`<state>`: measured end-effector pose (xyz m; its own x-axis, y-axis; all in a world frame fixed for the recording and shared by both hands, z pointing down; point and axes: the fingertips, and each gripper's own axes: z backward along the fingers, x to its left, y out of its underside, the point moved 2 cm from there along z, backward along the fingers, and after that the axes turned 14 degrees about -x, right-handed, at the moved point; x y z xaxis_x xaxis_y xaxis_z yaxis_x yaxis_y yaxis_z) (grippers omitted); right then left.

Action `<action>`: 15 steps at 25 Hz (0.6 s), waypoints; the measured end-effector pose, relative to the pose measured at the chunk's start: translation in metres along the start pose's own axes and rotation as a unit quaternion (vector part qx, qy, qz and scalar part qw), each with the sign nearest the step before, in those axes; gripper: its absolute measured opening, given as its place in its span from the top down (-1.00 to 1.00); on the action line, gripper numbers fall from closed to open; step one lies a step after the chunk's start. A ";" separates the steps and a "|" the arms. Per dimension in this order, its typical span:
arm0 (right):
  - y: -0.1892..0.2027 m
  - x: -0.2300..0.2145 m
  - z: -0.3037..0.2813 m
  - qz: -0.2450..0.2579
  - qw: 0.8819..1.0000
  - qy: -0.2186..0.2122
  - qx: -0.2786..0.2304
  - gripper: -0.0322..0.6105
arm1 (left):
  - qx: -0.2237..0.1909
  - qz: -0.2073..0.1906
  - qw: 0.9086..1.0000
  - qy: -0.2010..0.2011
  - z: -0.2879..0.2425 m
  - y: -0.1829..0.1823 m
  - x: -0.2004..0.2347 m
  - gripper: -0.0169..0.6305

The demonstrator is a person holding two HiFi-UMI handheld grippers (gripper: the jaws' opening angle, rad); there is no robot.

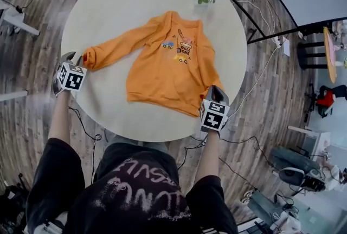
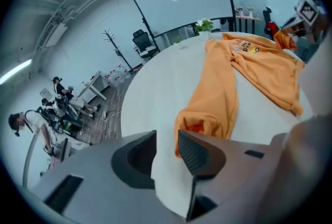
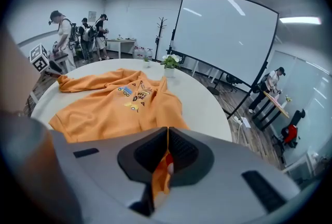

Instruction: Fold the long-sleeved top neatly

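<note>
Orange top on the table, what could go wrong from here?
The left gripper is open beside the sleeve cuff, holding nothing; closing there could miss it. The right gripper pinches only a thin fold of the orange top near the table edge; a pull may slip or drag it crooked.

An orange long-sleeved top point(image 1: 162, 73) lies front up and mostly flat on a round white desk point(image 1: 108, 5). Its neckline points toward the far edge and its hem toward the near edge. A small vehicle print point(image 1: 179, 46) marks the chest. One sleeve point(image 1: 119, 45) stretches out to the left. Its bunched cuff point(image 1: 89, 58) lies free, just beside the parted jaws of the left tool point(image 2: 166, 150). The other sleeve point(image 1: 209, 73) runs down the right side, its end pinched in the right tool point(image 3: 167, 153).
</note>
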<state>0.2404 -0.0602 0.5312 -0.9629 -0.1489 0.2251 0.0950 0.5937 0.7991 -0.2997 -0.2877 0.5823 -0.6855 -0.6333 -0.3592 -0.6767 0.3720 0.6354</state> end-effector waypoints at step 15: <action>-0.027 -0.012 0.004 0.014 1.000 0.018 -0.019 0.86 | -0.163 -0.081 0.957 0.224 0.026 -0.122 -0.207 0.53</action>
<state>0.2488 -0.0719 0.5045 -0.9502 -0.1607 0.2669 0.1322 0.5677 0.8125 -0.0820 -0.1841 0.5619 -0.3447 -0.9198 -0.1874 -0.5940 0.0592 0.8023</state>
